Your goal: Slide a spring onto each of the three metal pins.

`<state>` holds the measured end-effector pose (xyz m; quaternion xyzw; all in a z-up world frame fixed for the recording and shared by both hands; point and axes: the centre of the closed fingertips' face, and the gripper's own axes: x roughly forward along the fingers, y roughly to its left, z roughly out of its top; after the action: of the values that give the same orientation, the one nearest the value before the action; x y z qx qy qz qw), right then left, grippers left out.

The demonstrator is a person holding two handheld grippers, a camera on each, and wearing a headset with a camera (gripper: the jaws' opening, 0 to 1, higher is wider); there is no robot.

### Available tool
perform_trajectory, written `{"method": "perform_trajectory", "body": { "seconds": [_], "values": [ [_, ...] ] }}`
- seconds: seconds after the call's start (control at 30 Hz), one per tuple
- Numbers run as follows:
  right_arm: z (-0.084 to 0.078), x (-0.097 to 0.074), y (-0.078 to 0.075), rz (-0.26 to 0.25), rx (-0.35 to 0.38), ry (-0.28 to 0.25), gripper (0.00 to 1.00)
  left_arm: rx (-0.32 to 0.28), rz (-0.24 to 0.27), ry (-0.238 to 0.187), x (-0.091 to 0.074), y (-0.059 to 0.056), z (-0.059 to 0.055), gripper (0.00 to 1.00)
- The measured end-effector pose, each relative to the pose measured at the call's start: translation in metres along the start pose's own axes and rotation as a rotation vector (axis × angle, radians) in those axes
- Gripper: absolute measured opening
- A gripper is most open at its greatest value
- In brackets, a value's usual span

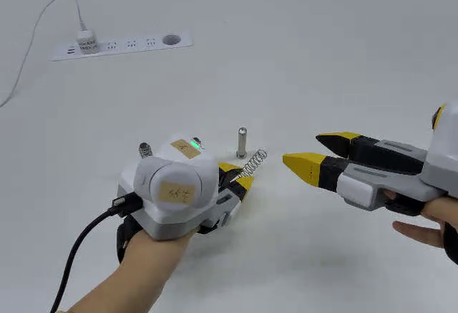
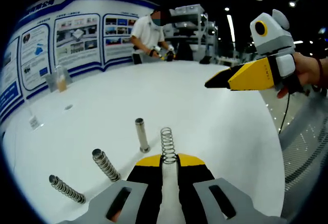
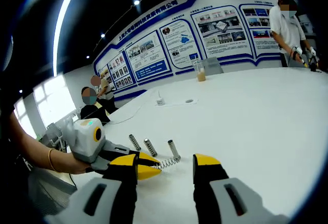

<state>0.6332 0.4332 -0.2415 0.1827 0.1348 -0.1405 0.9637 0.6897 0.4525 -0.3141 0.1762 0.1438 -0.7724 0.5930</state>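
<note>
While L claw (image 2: 168, 158) clamps spring (image 2: 167, 142) beside bare pin (image 2: 141, 134) | R claw (image 3: 164, 160) apart

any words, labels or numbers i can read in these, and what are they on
None reads clearly.
Two tan stickers on the left hand-held gripper: faint marks, too blurred to read.
Wall posters: print too small to read.
Plug in the power strip: label too small to read.
</note>
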Motion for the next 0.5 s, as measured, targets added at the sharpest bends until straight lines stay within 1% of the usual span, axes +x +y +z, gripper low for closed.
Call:
{"method": "perform_trajectory", "body": {
  "seconds": [0.03, 0.1, 0.2, 0.23, 0.3, 0.5],
  "values": [
    [0.001, 0.000, 0.000, 0.001, 0.005, -0.003, 0.44, -0.003, 0.002, -0.008, -0.001, 0.000, 0.002, 0.09],
    [0.003, 0.001, 0.002, 0.005, 0.017, -0.007, 0.44, -0.030, 0.007, -0.028, -0.006, 0.001, 0.008, 0.09],
    [0.006, 0.002, 0.003, 0.010, 0.031, -0.015, 0.44, -0.041, 0.017, -0.048, -0.012, 0.002, 0.014, 0.09],
    [0.007, 0.002, 0.004, 0.013, 0.044, -0.020, 0.44, -0.050, 0.014, -0.062, -0.015, 0.001, 0.017, 0.09],
    [0.008, 0.002, 0.005, 0.017, 0.059, -0.023, 0.44, -0.054, 0.012, -0.073, -0.018, -0.001, 0.021, 0.09],
    [0.013, 0.005, 0.009, 0.041, 0.139, -0.043, 0.44, -0.069, 0.000, -0.133, -0.029, -0.006, 0.036, 0.10]
  ]
}}
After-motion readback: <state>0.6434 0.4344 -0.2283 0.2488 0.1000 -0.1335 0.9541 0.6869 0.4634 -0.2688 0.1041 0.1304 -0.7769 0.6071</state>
